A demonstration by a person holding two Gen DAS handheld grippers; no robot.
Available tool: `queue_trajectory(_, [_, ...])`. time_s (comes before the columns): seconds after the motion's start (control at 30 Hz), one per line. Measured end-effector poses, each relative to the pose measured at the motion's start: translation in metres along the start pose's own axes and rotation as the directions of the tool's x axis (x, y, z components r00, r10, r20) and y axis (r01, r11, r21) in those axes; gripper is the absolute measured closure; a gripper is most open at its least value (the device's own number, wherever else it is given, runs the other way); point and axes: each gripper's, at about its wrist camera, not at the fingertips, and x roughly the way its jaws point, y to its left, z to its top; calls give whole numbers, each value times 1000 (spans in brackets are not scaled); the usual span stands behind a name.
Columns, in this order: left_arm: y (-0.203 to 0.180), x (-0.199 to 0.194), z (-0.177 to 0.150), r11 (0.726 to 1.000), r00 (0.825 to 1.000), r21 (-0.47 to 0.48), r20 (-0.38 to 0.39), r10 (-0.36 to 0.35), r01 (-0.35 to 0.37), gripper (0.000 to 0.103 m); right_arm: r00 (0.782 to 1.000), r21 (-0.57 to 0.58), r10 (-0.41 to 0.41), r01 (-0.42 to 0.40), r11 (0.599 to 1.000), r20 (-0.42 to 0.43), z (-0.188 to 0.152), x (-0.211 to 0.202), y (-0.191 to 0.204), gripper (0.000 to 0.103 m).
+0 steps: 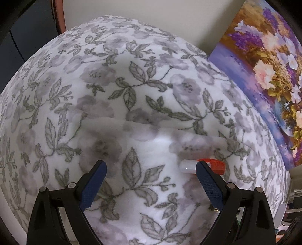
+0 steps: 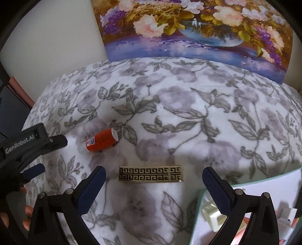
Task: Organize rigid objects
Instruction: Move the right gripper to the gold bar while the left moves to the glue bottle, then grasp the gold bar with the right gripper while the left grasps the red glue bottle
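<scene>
left gripper (image 1: 150, 170) jaws apart | orange tube (image 1: 202, 165) beside right jaw | floral blanket (image 1: 132, 94)

Floral fleece blanket (image 2: 188, 120), grey leaves on white, covers the whole surface. Flower painting (image 2: 188, 28) leans against the pale wall (image 2: 56, 37) at the back edge. Reddish-brown frame (image 1: 59, 17) far left, possibly a chair, too cropped to tell.

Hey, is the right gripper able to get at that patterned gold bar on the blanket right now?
Probably yes. The right gripper is open, and the gold bar lies flat on the floral blanket straight ahead between its fingers. Nothing covers it; the orange bottle sits apart to the left.
</scene>
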Motion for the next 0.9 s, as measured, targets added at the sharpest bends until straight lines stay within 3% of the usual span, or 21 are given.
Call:
queue_trajectory(0.3, [-5,6,-2,1000,1000,4,-14,3,-3,7,1000,-30,-22,22,999,-15,-2,14,10,1])
queue_trajectory(0.9, [-3,9,-2,1000,1000,-2,-29,0,0,7,996,-92,-91,91,992,-1,-10,24,22,13])
